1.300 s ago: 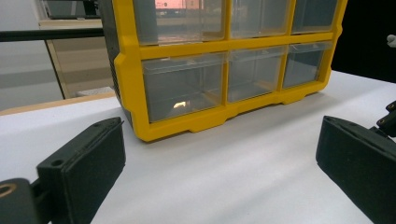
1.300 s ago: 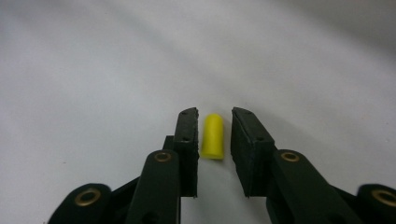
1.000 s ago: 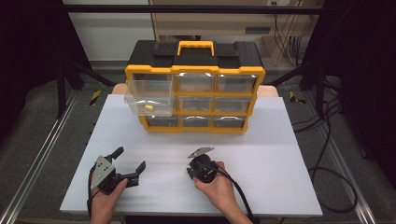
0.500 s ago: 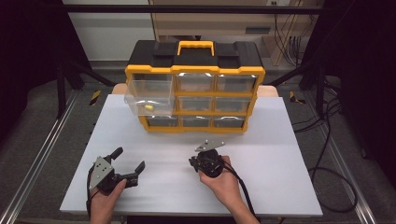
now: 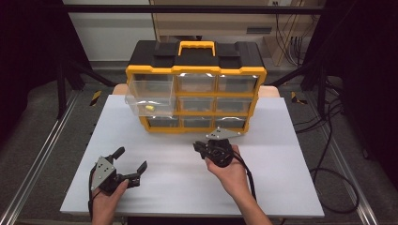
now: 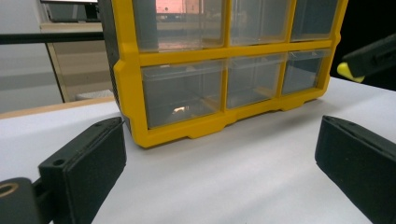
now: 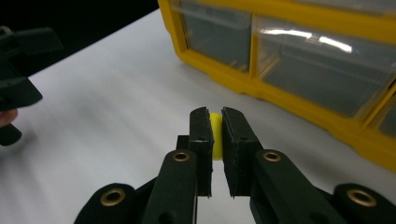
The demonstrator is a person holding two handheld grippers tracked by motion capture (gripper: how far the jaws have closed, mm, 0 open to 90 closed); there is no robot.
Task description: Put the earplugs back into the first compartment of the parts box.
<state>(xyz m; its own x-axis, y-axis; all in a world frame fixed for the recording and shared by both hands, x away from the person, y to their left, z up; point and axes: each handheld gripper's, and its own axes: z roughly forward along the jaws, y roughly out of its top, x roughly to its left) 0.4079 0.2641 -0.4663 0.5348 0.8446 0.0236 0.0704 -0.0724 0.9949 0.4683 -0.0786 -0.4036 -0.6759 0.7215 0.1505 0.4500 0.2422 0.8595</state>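
Observation:
A yellow-and-black drawer organizer (image 5: 195, 70) stands at the back of the white table (image 5: 291, 187). Its top-left clear drawer (image 5: 149, 91) is pulled out, with a small yellow piece (image 5: 149, 108) inside. My right gripper (image 5: 199, 149) hovers just in front of the organizer's bottom row, shut on another small yellow piece (image 7: 215, 134). In the right gripper view the right gripper (image 7: 215, 119) points along the organizer's front (image 7: 299, 56). My left gripper (image 5: 131, 159) rests open near the front left. In its own view the left gripper (image 6: 219, 154) has nothing between its pads and faces the organizer (image 6: 224, 70).
Metal rails (image 5: 33, 173) run along both sides of the table. Cables (image 5: 328, 140) lie on the floor to the right. In the left gripper view the right gripper (image 6: 369, 58) shows at the upper right, with its yellow piece (image 6: 348, 70).
My right gripper has moved forward and up toward the organizer, still carrying the yellow piece. The left gripper has stayed in place and open.

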